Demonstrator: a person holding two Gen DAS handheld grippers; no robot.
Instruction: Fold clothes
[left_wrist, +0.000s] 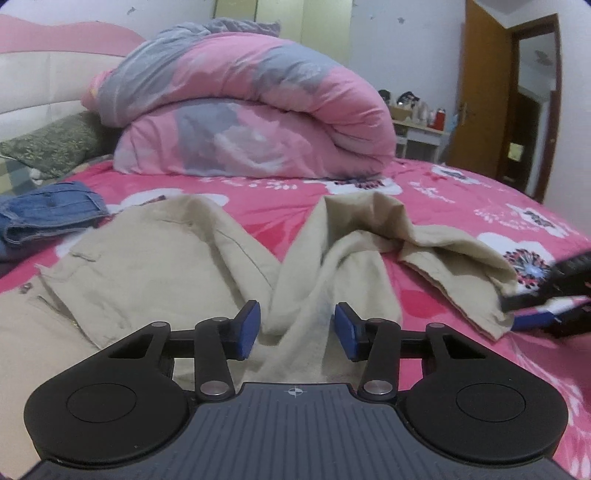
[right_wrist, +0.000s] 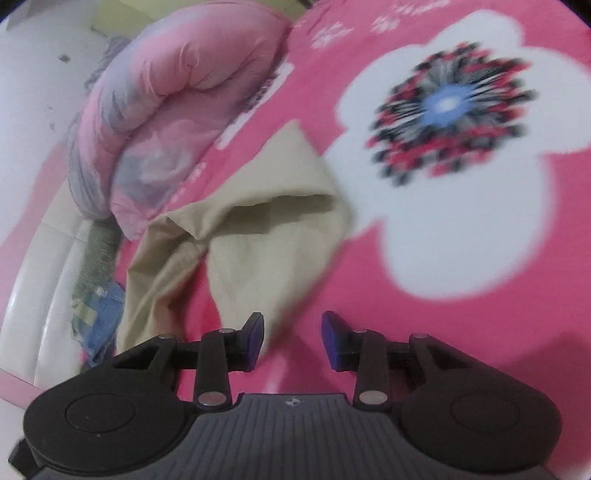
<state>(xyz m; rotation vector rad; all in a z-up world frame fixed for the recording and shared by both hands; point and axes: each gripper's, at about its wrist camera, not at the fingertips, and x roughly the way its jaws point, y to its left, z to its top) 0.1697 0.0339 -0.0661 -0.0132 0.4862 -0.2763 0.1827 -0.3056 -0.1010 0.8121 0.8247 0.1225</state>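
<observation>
Both grippers, left (left_wrist: 297, 330) and right (right_wrist: 292, 341), had fingers spread, pinching nothing; crumpled beige trousers (left_wrist: 155, 254) lay on the bed (left_wrist: 461, 206); best flatten the legs first.

Plain beige cotton trousers (left_wrist: 155, 254) against hot-pink bedsheet (left_wrist: 280, 206) printed with white flowers, dark-petalled, blue-centred. Rolled quilt (left_wrist: 243, 110) in soft pink with grey blotches. Faded blue denim (left_wrist: 48, 214); olive floral pillow (left_wrist: 55, 144); brown door (left_wrist: 480, 92).
</observation>
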